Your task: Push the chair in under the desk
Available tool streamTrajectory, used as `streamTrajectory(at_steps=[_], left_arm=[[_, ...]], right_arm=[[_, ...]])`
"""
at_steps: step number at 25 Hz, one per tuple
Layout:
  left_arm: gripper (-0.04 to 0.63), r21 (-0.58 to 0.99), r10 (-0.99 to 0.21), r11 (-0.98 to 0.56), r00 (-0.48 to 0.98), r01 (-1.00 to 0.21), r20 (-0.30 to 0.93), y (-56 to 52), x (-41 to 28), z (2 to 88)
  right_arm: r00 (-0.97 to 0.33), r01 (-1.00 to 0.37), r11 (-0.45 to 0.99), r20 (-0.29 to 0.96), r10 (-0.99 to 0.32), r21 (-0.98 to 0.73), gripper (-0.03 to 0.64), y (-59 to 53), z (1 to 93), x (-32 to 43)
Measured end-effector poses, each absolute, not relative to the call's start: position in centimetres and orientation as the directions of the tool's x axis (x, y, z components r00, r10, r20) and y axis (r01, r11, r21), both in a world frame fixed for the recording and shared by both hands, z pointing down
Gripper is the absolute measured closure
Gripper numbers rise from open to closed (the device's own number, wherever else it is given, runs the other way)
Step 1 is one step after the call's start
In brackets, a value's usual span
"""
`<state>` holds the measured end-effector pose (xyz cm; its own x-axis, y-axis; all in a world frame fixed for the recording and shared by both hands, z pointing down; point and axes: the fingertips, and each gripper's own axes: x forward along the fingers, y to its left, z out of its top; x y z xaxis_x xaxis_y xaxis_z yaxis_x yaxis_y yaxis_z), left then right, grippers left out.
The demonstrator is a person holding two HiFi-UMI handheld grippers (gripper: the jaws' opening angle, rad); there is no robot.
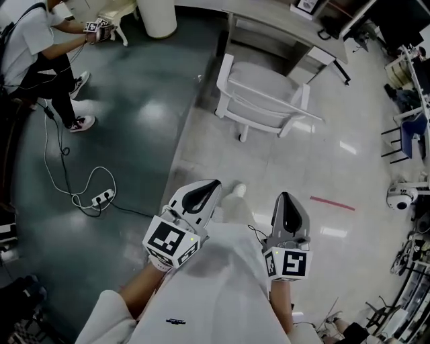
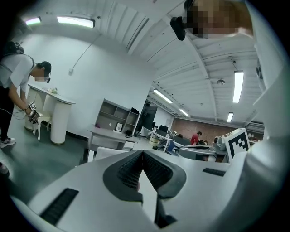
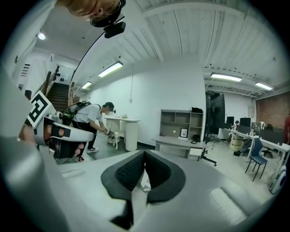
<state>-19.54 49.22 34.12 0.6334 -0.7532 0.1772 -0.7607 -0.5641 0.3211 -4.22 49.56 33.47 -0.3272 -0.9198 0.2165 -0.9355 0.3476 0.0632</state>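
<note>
A white armchair (image 1: pixel 263 97) stands on the pale floor, pulled out from the grey desk (image 1: pixel 282 30) behind it. The same desk (image 2: pixel 106 136) and chair (image 2: pixel 108 152) show small beyond the left jaws; in the right gripper view the desk (image 3: pixel 179 144) lies straight ahead. My left gripper (image 1: pixel 213 183) and right gripper (image 1: pixel 284 196) are held near my body, well short of the chair. Both are shut with nothing between the pads, and neither touches anything.
A person (image 1: pixel 33 47) bends over a small stool at the far left, holding another gripper. A white power strip and cable (image 1: pixel 97 197) lie on the dark floor at left. A white pillar (image 1: pixel 156 17) stands at the back. Racks and equipment (image 1: pixel 410 87) crowd the right side.
</note>
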Motion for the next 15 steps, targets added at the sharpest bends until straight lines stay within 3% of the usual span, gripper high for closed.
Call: streamTrajectory(at_steps=[6, 15], left_arm=[[0.586, 0.284, -0.74, -0.591, 0.648, -0.755, 0.18, 45.3, -19.3, 34.2], [0.564, 0.232, -0.734, -0.605, 0.646, -0.762, 0.209, 34.9, -14.7, 33.1]], right_arm=[[-0.343, -0.933, 0.356, 0.175, -0.923, 0.05, 0.597, 45.1, 34.1, -4.2], [-0.377, -0.923, 0.384, 0.166, -0.911, 0.01, 0.497, 34.5, 34.4, -0.1]])
